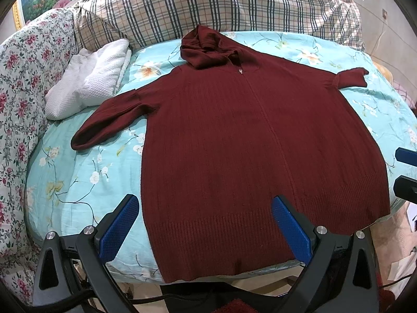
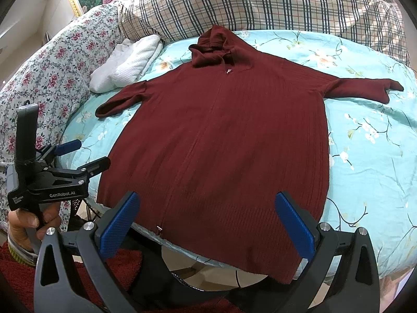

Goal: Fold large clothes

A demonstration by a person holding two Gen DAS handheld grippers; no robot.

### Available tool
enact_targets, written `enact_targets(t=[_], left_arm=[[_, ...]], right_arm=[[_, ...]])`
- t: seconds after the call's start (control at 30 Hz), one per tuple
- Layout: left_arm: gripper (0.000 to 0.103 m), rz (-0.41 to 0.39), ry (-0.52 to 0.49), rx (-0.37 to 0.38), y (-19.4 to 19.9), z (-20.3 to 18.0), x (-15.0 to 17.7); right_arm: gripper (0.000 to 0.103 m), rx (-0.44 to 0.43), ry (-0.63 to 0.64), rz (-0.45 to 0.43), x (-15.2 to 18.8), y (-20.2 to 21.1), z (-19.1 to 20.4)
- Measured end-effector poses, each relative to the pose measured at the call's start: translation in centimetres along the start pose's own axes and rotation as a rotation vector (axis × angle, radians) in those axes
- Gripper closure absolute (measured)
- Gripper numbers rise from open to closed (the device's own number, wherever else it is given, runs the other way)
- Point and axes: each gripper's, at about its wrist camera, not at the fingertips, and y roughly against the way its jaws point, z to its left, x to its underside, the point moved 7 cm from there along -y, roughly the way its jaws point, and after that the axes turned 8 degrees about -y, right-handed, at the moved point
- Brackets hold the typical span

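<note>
The dark red hooded sweater (image 1: 260, 135) lies flat on the bed (image 1: 78, 182), sleeves out, hood toward the plaid quilt (image 1: 208, 5). Left tool (image 1: 206, 224) and right tool (image 2: 208, 221) hover over its hem, both spread wide, pinching nothing.

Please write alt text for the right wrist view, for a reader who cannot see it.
A dark red hooded sweater lies spread flat on a floral bedsheet. The open right gripper hovers over its hem, with the left gripper at left.
</note>
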Motion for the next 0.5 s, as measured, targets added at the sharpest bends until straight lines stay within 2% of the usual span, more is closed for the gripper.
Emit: enact_targets(t=[0.13,0.43,0.5], left_arm=[[0.001,0.001,0.001,0.001,0.0,0.0,0.0],[0.001,0.001,-0.003,-0.001,-0.2,-1.1,-0.3],[0.001,0.006,-0.004,0.001,-0.3,-1.3,-0.3]], right_arm=[[0.0,-0.007,-0.002,-0.004,-0.5,0.3,0.5],[0.0,0.036,0.01,0.032,-0.3,0.0,-0.2],[0.0,0.021,0.003,0.019,-0.4,0.0,-0.3]])
